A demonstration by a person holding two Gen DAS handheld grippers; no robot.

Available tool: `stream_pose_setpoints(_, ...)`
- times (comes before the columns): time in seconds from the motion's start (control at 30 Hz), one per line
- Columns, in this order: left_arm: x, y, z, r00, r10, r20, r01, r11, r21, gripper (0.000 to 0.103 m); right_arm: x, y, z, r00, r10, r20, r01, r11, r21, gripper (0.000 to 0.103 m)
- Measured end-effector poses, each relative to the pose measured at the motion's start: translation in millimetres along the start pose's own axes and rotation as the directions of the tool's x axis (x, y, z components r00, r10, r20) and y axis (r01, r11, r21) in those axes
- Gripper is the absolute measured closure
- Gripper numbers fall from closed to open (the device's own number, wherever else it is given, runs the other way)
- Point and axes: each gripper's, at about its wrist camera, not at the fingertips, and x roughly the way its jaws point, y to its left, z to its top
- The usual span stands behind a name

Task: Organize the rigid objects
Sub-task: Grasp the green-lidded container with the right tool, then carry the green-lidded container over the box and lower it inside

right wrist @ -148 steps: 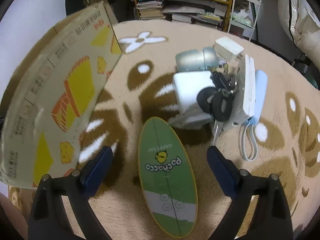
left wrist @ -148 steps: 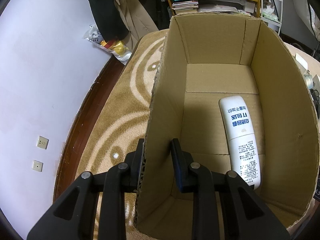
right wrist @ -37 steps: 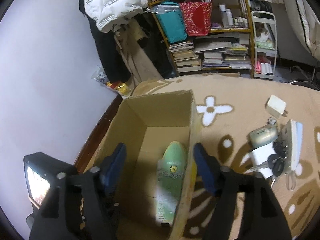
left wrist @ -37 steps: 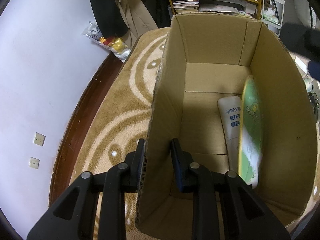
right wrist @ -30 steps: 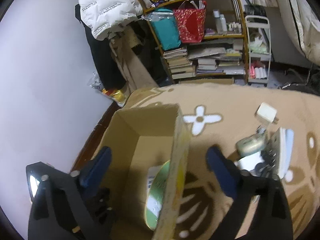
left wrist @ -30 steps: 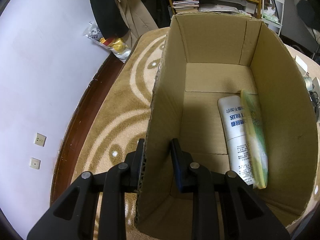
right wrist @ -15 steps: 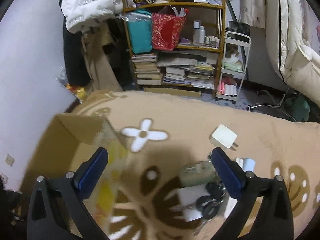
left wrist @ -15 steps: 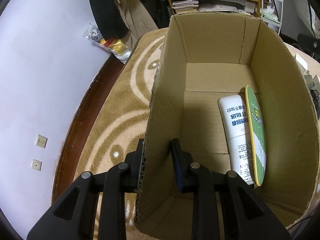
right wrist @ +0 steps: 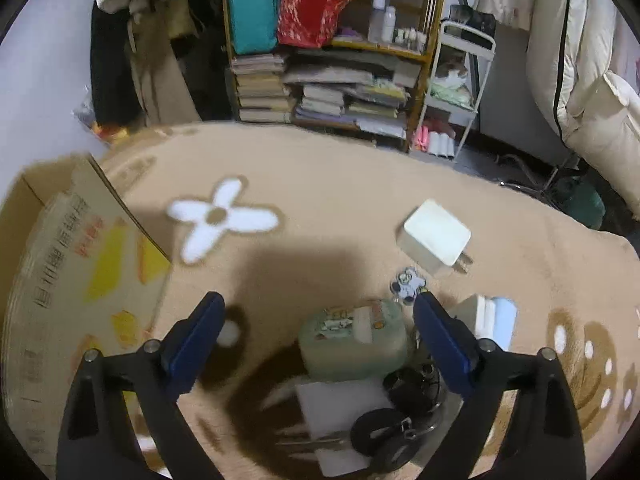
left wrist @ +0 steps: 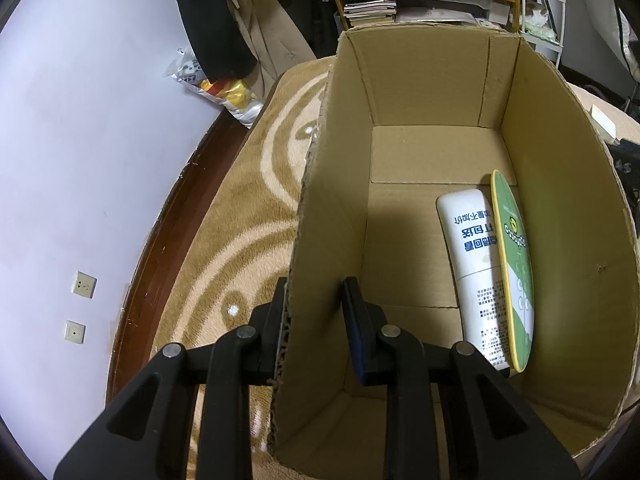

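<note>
My left gripper (left wrist: 316,308) is shut on the near left wall of the open cardboard box (left wrist: 560,208). Inside the box a white bottle with blue print (left wrist: 472,264) lies flat, and the green oval board (left wrist: 514,260) rests on edge between it and the right wall. My right gripper (right wrist: 320,336) is open and holds nothing, hovering over the rug above a pile: a pale green case (right wrist: 352,340), a white block (right wrist: 340,412), black keys (right wrist: 396,424) and a light blue item (right wrist: 500,320). A white charger plug (right wrist: 436,236) lies further off. The box's printed outer wall (right wrist: 80,280) is at left.
A tan patterned rug (right wrist: 320,184) covers the floor. A bookshelf (right wrist: 328,80) with stacked books and bags and a white wire cart (right wrist: 456,92) stand behind. A white wall with sockets (left wrist: 80,288) and a dark baseboard run along the left.
The green board left my right gripper and settled on edge in the box beside the white bottle. My right gripper, open, swung away from the box to above the pile. The left gripper stayed put.
</note>
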Motion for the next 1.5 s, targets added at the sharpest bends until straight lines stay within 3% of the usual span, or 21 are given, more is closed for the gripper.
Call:
stream_pose_setpoints(0.1,1,1,-1,1.000,0.001,0.002,-0.001,1.000,0.003,0.078,9,0,-2,0.999,-0.031,-0.017,0.031,1.000,-0.003,0.014)
stream_pose_setpoints(0.23,1,0,-1,1.000,0.004,0.002,-0.004,1.000,0.004,0.078,18,-3,-4,0.995,-0.087,-0.054,0.086,0.996,-0.012,0.040)
stream_pose_setpoints(0.27,1,0,-2,1.000,0.004,0.002,-0.004,1.000,0.004,0.078,23,-8,-5,0.993,-0.092,-0.080,0.091,0.996,-0.006,0.042)
stream_pose_setpoints(0.6,0,-2,-1,1.000,0.004,0.001,-0.004,1.000,0.004,0.078,18,-16,-12,0.998,-0.040,-0.057,0.040,0.999,0.006,0.042)
stream_pose_setpoints(1.0,-1,-4,-1,1.000,0.007,0.001,-0.007,1.000,0.004,0.078,-42,-15,-5,0.992,0.060,0.108,-0.060,0.998,-0.004,0.042)
stream_pose_setpoints(1.27,-1,-3,-1,1.000,0.008,0.001,-0.008,1.000,0.004,0.078,-85,5,-1,0.967,0.148,0.205,-0.140,0.989,-0.050,0.043)
stream_pose_setpoints(1.5,-3,0,-1,1.000,0.008,0.002,-0.008,1.000,0.005,0.078,-123,20,3,0.921,0.255,0.293,-0.249,0.967,-0.059,0.042)
